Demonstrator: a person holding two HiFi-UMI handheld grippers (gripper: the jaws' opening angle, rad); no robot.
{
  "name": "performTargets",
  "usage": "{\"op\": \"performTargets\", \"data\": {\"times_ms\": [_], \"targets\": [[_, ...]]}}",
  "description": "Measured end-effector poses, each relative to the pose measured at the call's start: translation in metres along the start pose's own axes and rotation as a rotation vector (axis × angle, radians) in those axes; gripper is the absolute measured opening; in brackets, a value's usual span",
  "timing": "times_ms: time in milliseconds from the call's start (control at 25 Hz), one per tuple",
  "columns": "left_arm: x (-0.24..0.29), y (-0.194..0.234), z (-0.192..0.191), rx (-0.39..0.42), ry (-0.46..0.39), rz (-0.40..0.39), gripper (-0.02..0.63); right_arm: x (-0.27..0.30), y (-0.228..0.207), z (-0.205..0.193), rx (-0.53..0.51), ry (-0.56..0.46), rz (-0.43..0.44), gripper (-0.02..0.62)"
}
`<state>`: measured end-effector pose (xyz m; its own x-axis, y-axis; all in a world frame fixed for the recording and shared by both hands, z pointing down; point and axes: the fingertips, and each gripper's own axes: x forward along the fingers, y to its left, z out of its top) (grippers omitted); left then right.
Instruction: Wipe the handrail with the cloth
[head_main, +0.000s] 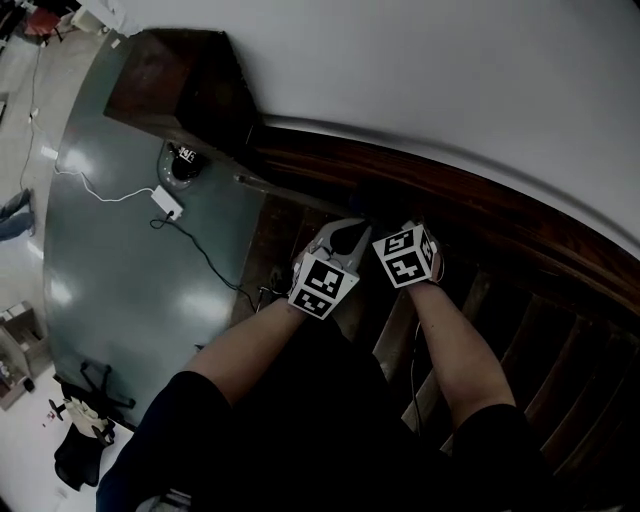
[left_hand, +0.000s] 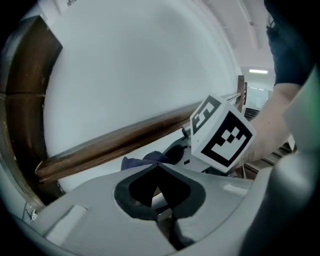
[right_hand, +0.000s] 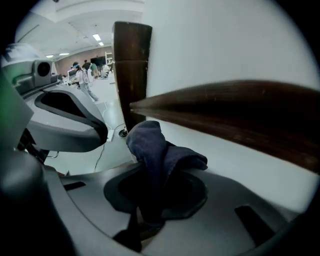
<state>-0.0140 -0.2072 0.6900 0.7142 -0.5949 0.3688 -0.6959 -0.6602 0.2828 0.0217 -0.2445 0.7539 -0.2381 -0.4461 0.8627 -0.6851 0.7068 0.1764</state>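
The dark wooden handrail (head_main: 470, 195) curves along the white wall; it also crosses the left gripper view as the handrail (left_hand: 115, 142) and the right gripper view as the handrail (right_hand: 235, 112). My right gripper (right_hand: 150, 200) is shut on a dark blue cloth (right_hand: 155, 152), which bunches up just below the rail; I cannot tell if it touches. The cloth (left_hand: 142, 161) also shows beside the right gripper's marker cube (left_hand: 222, 135). My left gripper (left_hand: 156, 172) is shut with nothing in it. In the head view the left gripper (head_main: 345, 238) and right gripper (head_main: 400, 228) sit side by side under the rail.
A dark newel post (right_hand: 131, 65) ends the rail at the left. Wooden stair treads (head_main: 520, 350) run below me. On the grey-green floor (head_main: 110, 280) lies a white power adapter (head_main: 166, 203) with cables. People stand far off in the room (right_hand: 85, 75).
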Motion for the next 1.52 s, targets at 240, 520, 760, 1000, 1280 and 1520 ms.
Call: {"op": "performTargets", "data": {"times_ms": [240,520,760,1000,1280,1520], "targets": [[-0.061,-0.023,0.063,0.066,-0.059,-0.051,0.003,-0.065,0.020,0.037,0.053,-0.105,0.006,0.087],[-0.123,-0.067,0.124,0.155,-0.092,-0.126,0.003,-0.150,0.034,0.067,0.183,-0.243,0.026,0.087],[-0.173,-0.104,0.172,0.199,-0.148,-0.188,0.003,-0.225,0.051,0.086,0.224,-0.356,0.046,0.087],[-0.209,-0.120,0.195,0.214,-0.158,-0.217,0.003,-0.282,0.066,0.099,0.230,-0.446,0.063,0.087],[-0.227,-0.131,0.216,0.226,-0.215,-0.197,0.003,-0.332,0.070,0.113,0.214,-0.545,0.050,0.087],[-0.239,-0.138,0.215,0.242,-0.228,-0.183,0.003,-0.348,0.087,0.119,0.221,-0.606,0.078,0.087]]}}
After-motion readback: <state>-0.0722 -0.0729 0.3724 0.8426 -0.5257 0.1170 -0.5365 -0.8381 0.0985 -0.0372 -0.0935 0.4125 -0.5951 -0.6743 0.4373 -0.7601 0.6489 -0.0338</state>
